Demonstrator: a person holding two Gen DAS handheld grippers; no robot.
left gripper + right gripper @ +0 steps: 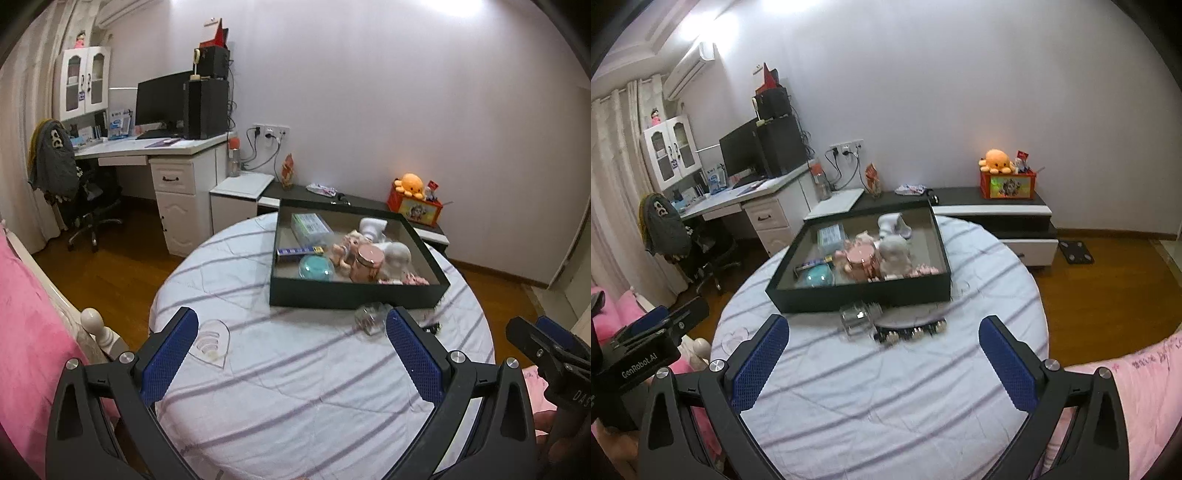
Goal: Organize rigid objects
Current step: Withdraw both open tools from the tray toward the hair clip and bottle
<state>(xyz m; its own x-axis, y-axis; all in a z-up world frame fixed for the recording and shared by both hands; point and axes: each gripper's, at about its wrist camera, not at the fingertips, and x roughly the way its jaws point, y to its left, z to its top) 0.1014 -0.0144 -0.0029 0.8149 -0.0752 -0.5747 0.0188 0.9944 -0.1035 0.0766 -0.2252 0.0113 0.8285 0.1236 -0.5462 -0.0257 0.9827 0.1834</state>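
Striped pale cloth covers a round table point(886, 406) that bears a shallow black tray point(864, 295) of small items.

Both grippers hover wide open and empty over the near side: left gripper point(291, 332), right gripper point(884, 334). Inside the tray sit a white figurine point(895, 253), a pink jar point(860, 260) and a teal ball point(818, 277). Just before its front wall lie a dark studded strip point(910, 334) and a clear container point(858, 319).
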